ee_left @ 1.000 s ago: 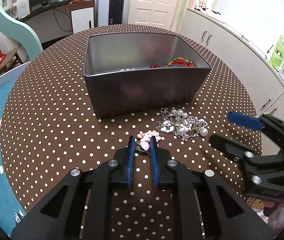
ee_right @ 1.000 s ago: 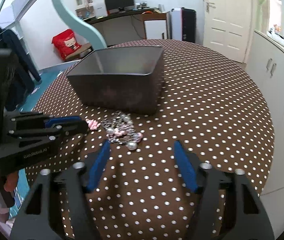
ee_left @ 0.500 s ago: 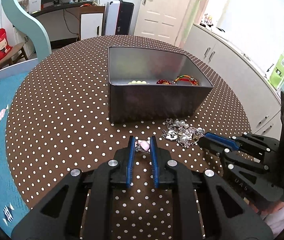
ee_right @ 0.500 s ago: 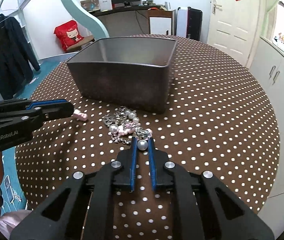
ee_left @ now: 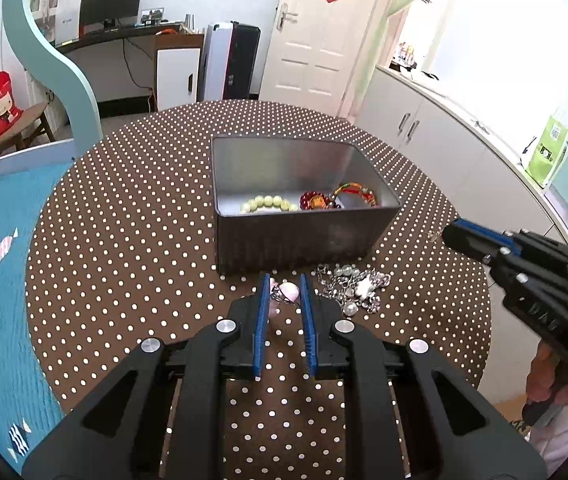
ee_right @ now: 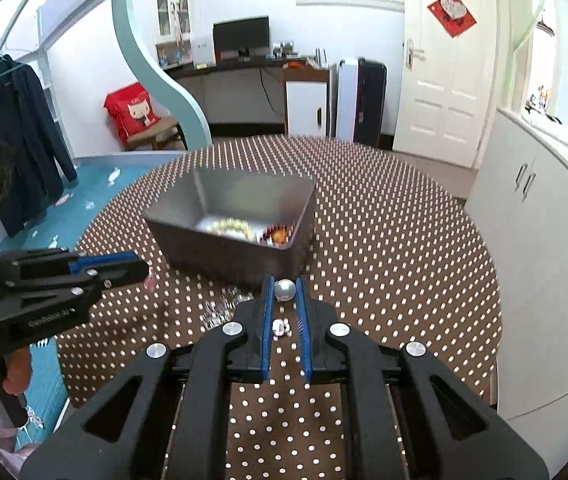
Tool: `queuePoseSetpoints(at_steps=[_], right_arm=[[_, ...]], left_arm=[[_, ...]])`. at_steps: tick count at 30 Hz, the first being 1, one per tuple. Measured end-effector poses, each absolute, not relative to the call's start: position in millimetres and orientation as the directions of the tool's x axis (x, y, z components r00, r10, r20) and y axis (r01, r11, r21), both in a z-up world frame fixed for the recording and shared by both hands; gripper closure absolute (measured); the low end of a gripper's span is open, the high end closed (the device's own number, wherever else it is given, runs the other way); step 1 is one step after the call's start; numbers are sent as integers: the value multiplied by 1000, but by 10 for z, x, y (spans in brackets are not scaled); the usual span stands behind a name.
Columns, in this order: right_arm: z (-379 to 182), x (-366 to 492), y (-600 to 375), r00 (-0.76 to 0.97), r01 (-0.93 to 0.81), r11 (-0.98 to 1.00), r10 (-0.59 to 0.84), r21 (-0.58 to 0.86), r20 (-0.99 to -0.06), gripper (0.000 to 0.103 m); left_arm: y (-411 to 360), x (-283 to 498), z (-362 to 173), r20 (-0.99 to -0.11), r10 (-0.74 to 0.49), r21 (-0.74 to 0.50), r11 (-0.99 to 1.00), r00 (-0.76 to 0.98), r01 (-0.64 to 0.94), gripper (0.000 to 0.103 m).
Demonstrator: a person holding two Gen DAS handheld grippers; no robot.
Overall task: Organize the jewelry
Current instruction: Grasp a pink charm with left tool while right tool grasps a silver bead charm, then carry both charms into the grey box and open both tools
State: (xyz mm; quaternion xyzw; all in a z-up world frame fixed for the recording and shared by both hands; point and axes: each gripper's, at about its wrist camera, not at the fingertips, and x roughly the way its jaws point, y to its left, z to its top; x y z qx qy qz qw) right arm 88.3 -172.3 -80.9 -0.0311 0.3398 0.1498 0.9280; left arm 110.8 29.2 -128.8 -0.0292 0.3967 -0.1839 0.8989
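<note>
**Jewelry sort: two claws, both loaded**

- Left claw [ee_left: 283, 286]: blue pads pinched on a pink charm [ee_left: 286, 293] with a metal ring, held above the worktop [ee_left: 124, 240] just in front of the grey tin [ee_left: 296, 240].
- Right claw [ee_right: 284, 286]: clamped on a pearl bead [ee_right: 285, 290]; a strand of the same piece hangs below between the pads, blurred.
- Grey tin: open-topped, on the brown polka-dot worktop. Contents: pale green bead bracelet [ee_left: 270, 203], red bead bracelet [ee_left: 318, 201], multicoloured cord bangle [ee_left: 358, 192].
- Loose pile [ee_left: 354, 286]: silver chains and pearls, on the worktop just beside the tin's near wall, to the right of the left claw.
</note>
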Motion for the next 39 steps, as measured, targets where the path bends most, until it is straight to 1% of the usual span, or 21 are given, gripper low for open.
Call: queuePoseSetpoints(at_steps=[8, 16, 20, 25, 33, 37, 38, 39], right_arm=[[-796, 915, -1722, 726, -308, 950, 262, 41, -636, 93], [-559, 1139, -1551, 762, -328, 945, 271, 10, -588, 93], [-574, 1343, -1441, 749, -352, 936, 293, 18, -595, 93], [-705, 1510, -1343, 718, -364, 930, 310, 44, -623, 93], [-836, 1624, -1269, 674, -375, 924, 325, 71, -664, 93], [-829, 1643, -1274, 665, -379, 921, 335, 84, -668, 92], [-807, 1638, -1286, 668, -380, 920, 343, 94, -660, 90], [-776, 1638, -1310, 670, -378, 918, 359, 118, -650, 72]], left_arm=[[314, 1135, -1135, -681, -355, -189, 930, 641, 315, 88], [283, 1346, -806, -621, -369, -174, 925, 692, 337, 88], [230, 1522, -722, -605, -374, -172, 924, 703, 343, 88], [178, 1717, -777, -624, -373, -181, 924, 686, 338, 88], [129, 1952, -1023, -684, -350, -189, 932, 640, 308, 88], [126, 1947, -1075, -689, -346, -182, 933, 637, 310, 88], [115, 1941, -1067, -687, -340, -172, 935, 642, 311, 88], [131, 1936, -1053, -687, -330, -160, 938, 647, 308, 87]])
